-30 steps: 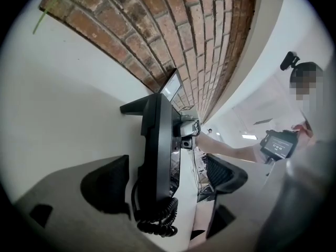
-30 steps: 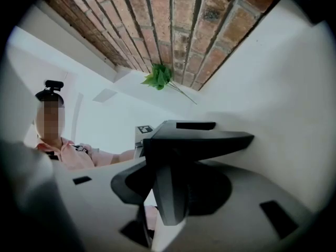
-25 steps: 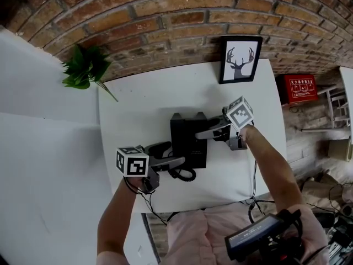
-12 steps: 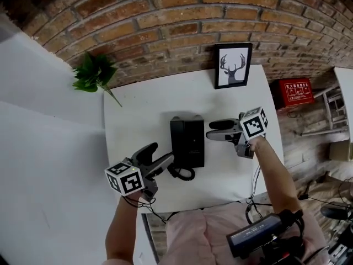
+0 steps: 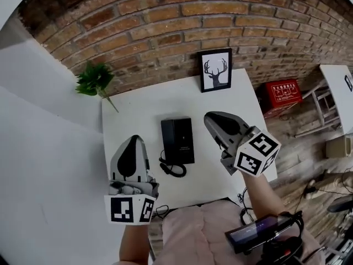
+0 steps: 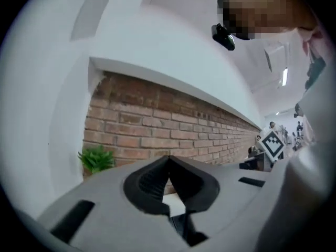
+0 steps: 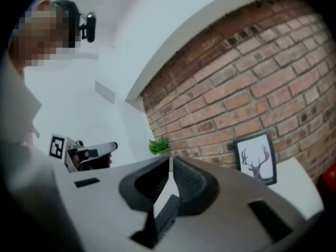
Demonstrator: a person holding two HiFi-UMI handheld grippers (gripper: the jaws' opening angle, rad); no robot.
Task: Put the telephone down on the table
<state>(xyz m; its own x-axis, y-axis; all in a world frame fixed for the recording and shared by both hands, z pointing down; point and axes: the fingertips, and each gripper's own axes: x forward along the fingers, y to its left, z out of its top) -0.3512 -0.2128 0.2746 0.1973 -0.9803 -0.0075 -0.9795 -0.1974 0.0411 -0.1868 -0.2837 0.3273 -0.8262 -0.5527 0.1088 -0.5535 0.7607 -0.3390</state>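
A brick wall [image 5: 165, 21] runs behind the telephone [image 5: 177, 141], which lies flat on the white desk [image 5: 138, 109], touched by neither claw. The left claw [image 5: 132, 139] is held clear to the telephone's left and the right claw [image 5: 212, 116] to its right. Both have just been closing and now stand pressed together on nothing. A framed deer picture [image 5: 215, 70] stands beyond the telephone, a plant [image 5: 94, 81] sits far to its left, and the coiled cord [image 5: 172, 169] curls at its near end.

Brick wall [image 5: 165, 21] across the back, white worktop [image 5: 138, 106] against it, deer picture [image 5: 215, 70] at its rear edge, plant [image 5: 94, 80] left, red box [image 5: 280, 93] on plank floor [image 5: 300, 139] right
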